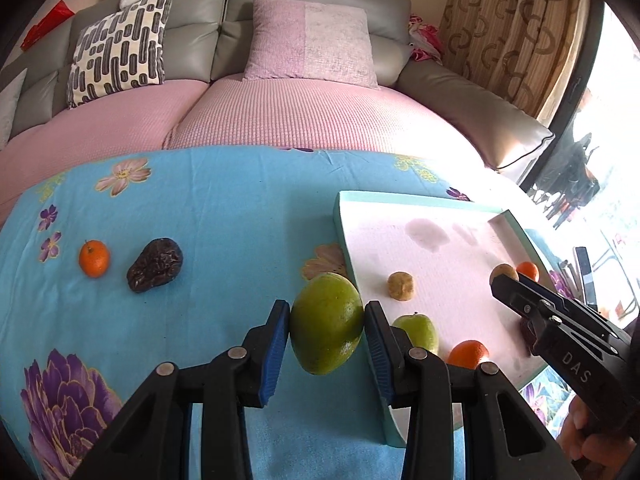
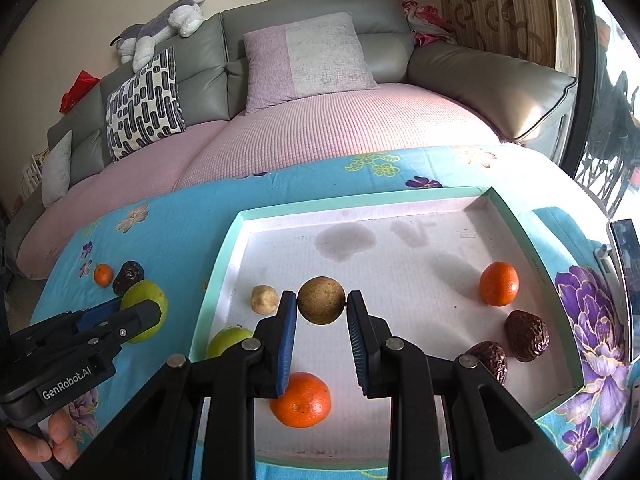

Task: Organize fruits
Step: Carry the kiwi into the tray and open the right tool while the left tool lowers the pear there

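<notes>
My left gripper (image 1: 327, 309) is shut on a large green fruit (image 1: 326, 322), held just left of the teal-rimmed white tray (image 1: 416, 199). My right gripper (image 2: 321, 299) is shut on a round brown fruit (image 2: 322, 300) above the tray (image 2: 360, 201). Inside the tray lie a tan fruit (image 2: 264, 299), a green apple (image 2: 230, 340), two oranges (image 2: 301, 400) (image 2: 499, 284) and two dark wrinkled fruits (image 2: 526, 335). A small orange (image 1: 94, 258) and a dark wrinkled fruit (image 1: 155, 265) rest on the blue floral cloth (image 1: 200, 220) at the left.
A grey sofa (image 1: 192, 40) with a pink cover and cushions stands behind the table. A phone (image 2: 624, 280) lies at the cloth's right edge. Curtain and window are at the far right. A person's fingers (image 2: 56, 440) hold the left gripper's handle.
</notes>
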Tool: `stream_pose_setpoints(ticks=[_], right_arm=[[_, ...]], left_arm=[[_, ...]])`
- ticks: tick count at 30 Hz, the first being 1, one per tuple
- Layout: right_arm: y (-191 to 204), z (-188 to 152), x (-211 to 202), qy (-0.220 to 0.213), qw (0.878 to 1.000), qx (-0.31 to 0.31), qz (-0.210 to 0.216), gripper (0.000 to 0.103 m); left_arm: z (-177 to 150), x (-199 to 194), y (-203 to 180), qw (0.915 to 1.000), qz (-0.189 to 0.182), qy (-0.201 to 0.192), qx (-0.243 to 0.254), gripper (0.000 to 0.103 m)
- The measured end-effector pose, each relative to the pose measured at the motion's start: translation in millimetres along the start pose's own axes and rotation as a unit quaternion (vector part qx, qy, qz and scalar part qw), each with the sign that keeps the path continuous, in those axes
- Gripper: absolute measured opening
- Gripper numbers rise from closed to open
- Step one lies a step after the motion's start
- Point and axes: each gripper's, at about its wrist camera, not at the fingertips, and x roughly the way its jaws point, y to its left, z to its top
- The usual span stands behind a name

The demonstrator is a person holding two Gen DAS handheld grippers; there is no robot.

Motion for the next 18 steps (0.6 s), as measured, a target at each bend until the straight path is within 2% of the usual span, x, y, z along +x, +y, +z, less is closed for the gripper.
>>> stream_pose_setpoints(ticks=[7, 10, 18], right_arm=[[-33, 2, -9, -0.007, 0.999, 0.025, -0.024, 0.027], [-41, 1, -8, -0.005, 0.999, 0.031, -0.025, 0.027], [-46, -1, 14, 0.022, 0.999, 0.034, -0.018, 0.027]], left_arm=[[2, 6, -40, 0.9991, -0.024, 0.002, 0.035, 0.041], [3, 12, -46, 0.9989, -0.025, 0.001, 0.040, 0.041], [18, 37, -46, 0.9984, 0.004, 0.009, 0.055, 0.041]])
